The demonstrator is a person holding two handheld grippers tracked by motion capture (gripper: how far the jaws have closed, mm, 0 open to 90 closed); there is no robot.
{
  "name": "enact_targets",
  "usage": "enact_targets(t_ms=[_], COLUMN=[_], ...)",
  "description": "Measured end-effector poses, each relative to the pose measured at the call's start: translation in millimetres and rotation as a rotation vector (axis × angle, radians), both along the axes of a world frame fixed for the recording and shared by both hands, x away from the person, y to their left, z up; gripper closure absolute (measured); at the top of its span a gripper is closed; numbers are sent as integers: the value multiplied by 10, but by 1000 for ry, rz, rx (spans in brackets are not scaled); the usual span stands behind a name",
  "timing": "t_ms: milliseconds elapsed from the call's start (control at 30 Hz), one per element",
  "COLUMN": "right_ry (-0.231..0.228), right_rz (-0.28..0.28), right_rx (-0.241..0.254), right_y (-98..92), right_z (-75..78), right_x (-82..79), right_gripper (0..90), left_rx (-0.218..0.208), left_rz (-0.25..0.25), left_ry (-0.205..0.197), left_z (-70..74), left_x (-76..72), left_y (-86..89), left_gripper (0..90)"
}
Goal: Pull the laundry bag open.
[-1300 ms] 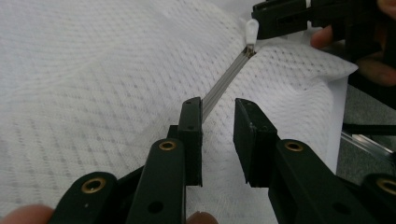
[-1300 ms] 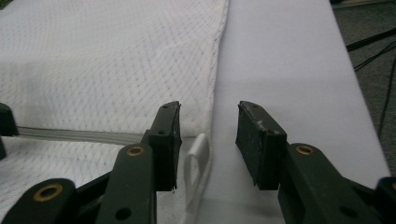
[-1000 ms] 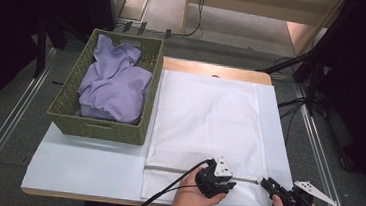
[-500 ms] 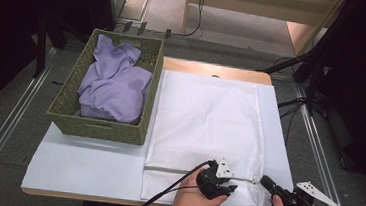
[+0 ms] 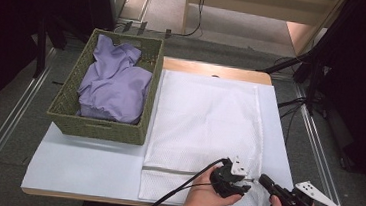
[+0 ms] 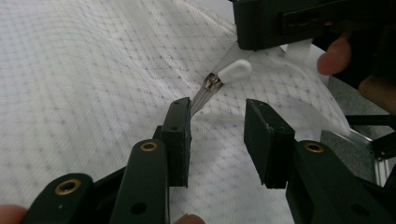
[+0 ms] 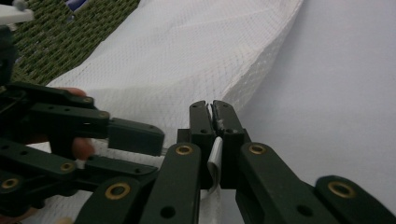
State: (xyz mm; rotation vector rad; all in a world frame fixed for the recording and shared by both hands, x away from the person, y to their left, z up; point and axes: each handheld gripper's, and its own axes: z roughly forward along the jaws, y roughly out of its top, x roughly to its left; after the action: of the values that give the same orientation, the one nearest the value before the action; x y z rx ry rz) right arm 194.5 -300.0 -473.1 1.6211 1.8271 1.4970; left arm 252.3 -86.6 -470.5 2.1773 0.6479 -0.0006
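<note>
A white mesh laundry bag [image 5: 204,120] lies flat on the table, its zipper running along the near edge. My left gripper [image 5: 241,185] hovers at the bag's near right corner. Its jaws [image 6: 217,109] have just been opening and stand open over the mesh, gripping nothing. The white zipper pull [image 6: 233,71] lies just beyond their tips. My right gripper [image 5: 264,180] is at the same corner, close to the left one. It [image 7: 212,106] is shut on a white tab [image 7: 214,161] at the bag's edge, and the mesh lifts a little there.
A green woven basket [image 5: 98,128] holding a purple cloth [image 5: 114,87] stands on the left of the white table top [image 5: 85,160], touching the bag's left edge. Cables trail from both grippers over the near table edge. Metal rails run along the floor on both sides.
The left gripper has shifted a little to the right, toward the right gripper. The right hand has stayed in place at the bag's corner.
</note>
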Motion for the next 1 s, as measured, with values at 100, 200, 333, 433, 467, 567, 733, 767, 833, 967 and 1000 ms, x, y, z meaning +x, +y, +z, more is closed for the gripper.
enact_targets(t_ms=[100,200,333,433,467,567,733,767,833,967,1000], right_ry=[-14,-36,-50,-49,-49,-51,-54,-52,-51,-51,-52], right_rz=[13,27,37,36,34,31,39,44,43,43,43], right_rx=[-3,-4,-8,-10,-8,-10,-7,-12,-16,-40,-40], right_y=[26,46,54,47,38,22,33,37,39,52,57], right_z=[26,50,64,66,67,63,65,66,65,73,74], right_x=[-12,-23,-29,-34,-39,-39,-44,-46,-48,-54,-54], right_gripper=[892,892,892,893,892,892,893,892,892,892,892], left_rx=[-6,-17,-33,-43,-50,-37,-62,-78,-83,-107,-107], left_rz=[-7,-15,-21,-23,-31,-41,-29,-24,-19,-12,-12], left_ry=[39,59,99,115,135,154,202,209,217,254,254], left_z=[-32,-46,-67,-63,-64,-83,-94,-81,-72,-61,-61], left_x=[54,66,108,126,137,147,180,197,203,243,243], left_y=[-79,-112,-99,-80,-69,-69,-57,-43,-37,-13,-13], left_gripper=[637,654,684,688,705,763,816,830,821,809,820])
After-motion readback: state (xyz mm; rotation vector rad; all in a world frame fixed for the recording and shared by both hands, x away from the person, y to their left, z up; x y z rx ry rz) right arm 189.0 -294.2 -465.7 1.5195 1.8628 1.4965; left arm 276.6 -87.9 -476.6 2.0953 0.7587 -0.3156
